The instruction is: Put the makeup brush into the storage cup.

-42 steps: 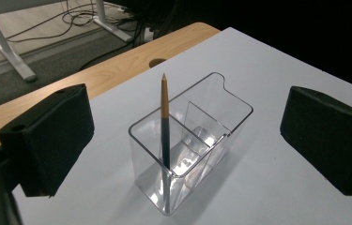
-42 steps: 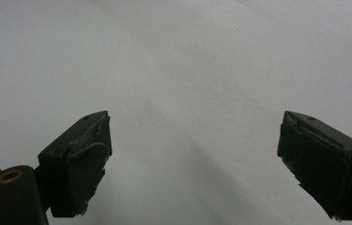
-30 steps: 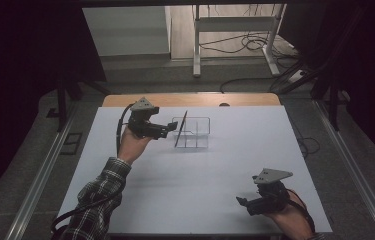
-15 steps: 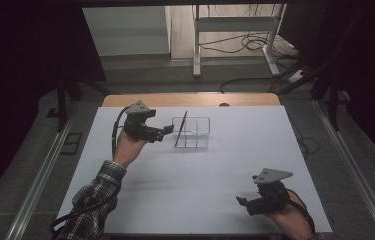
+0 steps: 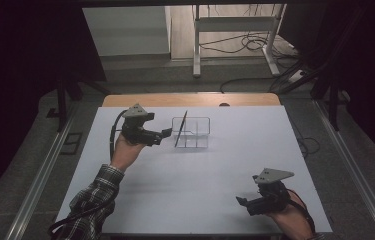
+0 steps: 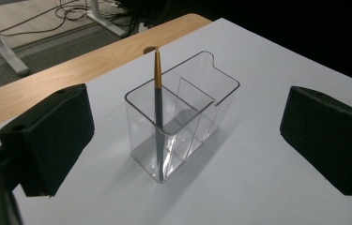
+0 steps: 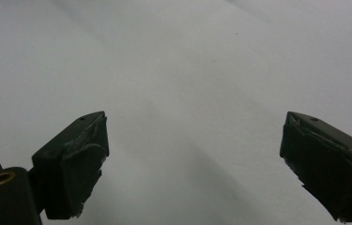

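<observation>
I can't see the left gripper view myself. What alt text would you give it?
A clear plastic organizer with several compartments stands on a white table, with a thin dark brush with a gold upper part standing nearly upright in its nearest compartment. The left tongs frame it, black jaws wide apart and touching nothing.

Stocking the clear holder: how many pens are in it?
1. A single pen stands tilted in the holder's end compartment, the one nearest the open left gripper. The other compartments look empty.
</observation>
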